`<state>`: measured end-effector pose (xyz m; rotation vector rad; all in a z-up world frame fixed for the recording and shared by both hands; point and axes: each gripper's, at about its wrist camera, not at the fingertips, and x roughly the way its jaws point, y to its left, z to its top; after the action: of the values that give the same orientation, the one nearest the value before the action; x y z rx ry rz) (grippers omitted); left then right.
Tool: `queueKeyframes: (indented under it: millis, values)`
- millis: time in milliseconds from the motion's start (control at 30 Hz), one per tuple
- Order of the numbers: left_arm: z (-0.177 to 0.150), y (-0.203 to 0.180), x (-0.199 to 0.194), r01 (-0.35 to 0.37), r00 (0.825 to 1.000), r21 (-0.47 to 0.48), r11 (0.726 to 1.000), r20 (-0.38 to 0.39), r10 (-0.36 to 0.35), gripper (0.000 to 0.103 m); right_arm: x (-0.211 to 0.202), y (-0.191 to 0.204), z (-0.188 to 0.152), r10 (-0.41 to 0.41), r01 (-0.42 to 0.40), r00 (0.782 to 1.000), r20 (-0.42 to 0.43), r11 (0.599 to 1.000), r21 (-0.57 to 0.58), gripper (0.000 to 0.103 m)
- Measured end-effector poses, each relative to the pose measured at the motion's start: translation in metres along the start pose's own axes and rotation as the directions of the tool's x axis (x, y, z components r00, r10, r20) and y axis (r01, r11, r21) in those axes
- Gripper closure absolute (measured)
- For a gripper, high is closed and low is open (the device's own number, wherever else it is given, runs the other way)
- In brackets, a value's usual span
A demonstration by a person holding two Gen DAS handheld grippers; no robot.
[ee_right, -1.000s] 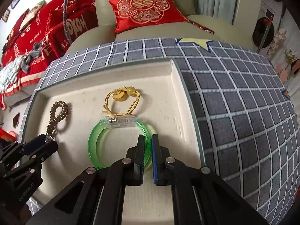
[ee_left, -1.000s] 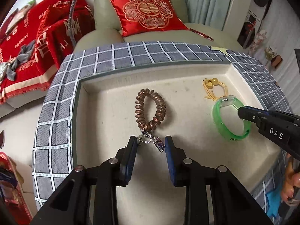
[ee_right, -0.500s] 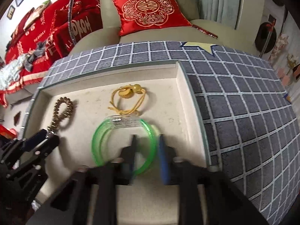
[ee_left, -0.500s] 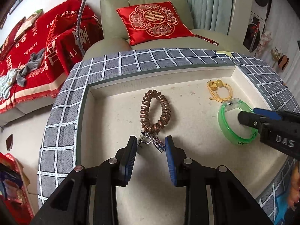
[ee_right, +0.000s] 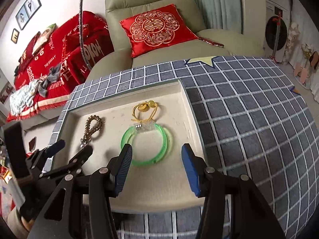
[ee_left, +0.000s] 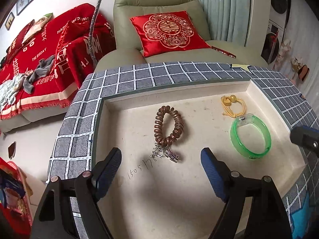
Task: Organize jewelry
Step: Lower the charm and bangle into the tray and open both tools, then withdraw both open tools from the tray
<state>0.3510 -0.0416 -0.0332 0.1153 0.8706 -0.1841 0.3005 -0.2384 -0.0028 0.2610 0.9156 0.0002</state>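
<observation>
Brown coiled-bead bracelet with silver charms is laid in cream tray, long axis pointing away, charm end nearest left gripper, jaws opening wide, nothing between. Translucent green plastic bangle is seen just ahead of right gripper, jaws parted, empty.

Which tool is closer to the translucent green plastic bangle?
Right tool: the translucent green plastic bangle lies just ahead of it. Left tool, opening, faces the brown coiled bracelet.

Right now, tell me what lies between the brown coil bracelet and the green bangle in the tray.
Nothing: in the left wrist view only bare tray floor separates the brown coil bracelet from the green bangle.
</observation>
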Motion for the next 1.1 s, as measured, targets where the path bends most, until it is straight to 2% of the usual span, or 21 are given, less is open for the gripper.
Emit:
queueKeyframes:
  millis: [200,233,267,333,467,533,667,733,767,933,1033,1100]
  values:
    - [-0.005,-0.002,-0.012,0.008,1.0,0.001,1.0,0.014,-0.008,0.009,-0.011,-0.001,-0.013,0.004,-0.004,1.0,-0.01,1.0,0.0,0.046]
    - [-0.006,-0.002,-0.014,0.009,1.0,0.0,1.0,0.016,-0.009,0.001,-0.012,0.0,-0.015,0.003,-0.003,1.0,-0.013,1.0,-0.001,0.045]
    - [-0.006,-0.002,-0.017,0.01,1.0,-0.001,1.0,0.015,-0.01,0.0,-0.014,0.0,-0.017,0.002,-0.002,1.0,-0.014,1.0,0.0,0.043]
    - [-0.007,0.001,-0.024,0.01,0.999,-0.01,1.0,0.032,-0.01,0.0,-0.016,0.001,-0.021,0.004,-0.004,1.0,-0.022,1.0,0.001,0.037]
    - [-0.01,0.004,-0.038,0.013,0.999,-0.008,1.0,0.036,-0.013,0.0,-0.026,0.003,-0.027,0.0,-0.001,1.0,-0.019,1.0,-0.006,0.035]
    - [-0.012,0.005,-0.044,0.016,0.999,-0.008,1.0,0.037,-0.015,0.0,-0.032,0.005,-0.03,0.009,-0.009,1.0,-0.015,1.0,-0.009,0.022]
    - [-0.02,0.006,-0.059,0.025,0.999,-0.007,1.0,0.042,-0.025,0.0,-0.051,0.009,-0.036,0.03,-0.03,0.999,0.021,1.0,-0.01,0.02]
    - [-0.025,0.007,-0.066,0.03,0.999,-0.005,1.0,0.044,-0.029,0.0,-0.059,0.011,-0.04,0.055,-0.055,0.998,0.033,0.998,-0.005,0.002]
    - [-0.028,0.007,-0.07,0.031,0.999,-0.003,1.0,0.044,-0.031,0.0,-0.062,0.012,-0.043,0.066,-0.066,0.997,0.037,0.998,-0.005,0.0]
    - [-0.043,0.011,-0.088,0.045,0.998,-0.008,0.999,0.046,-0.044,0.0,-0.083,0.021,-0.057,0.091,-0.088,0.992,0.087,0.996,-0.032,0.0]
    - [-0.056,0.018,-0.099,0.053,0.998,-0.018,0.998,0.046,-0.053,0.0,-0.091,0.027,-0.067,0.08,-0.077,0.995,0.054,0.996,-0.05,0.0]
    - [-0.066,0.023,-0.106,0.033,0.998,-0.026,0.999,0.053,-0.032,0.0,-0.095,0.027,-0.073,0.074,-0.072,0.997,0.032,0.996,-0.046,0.0]
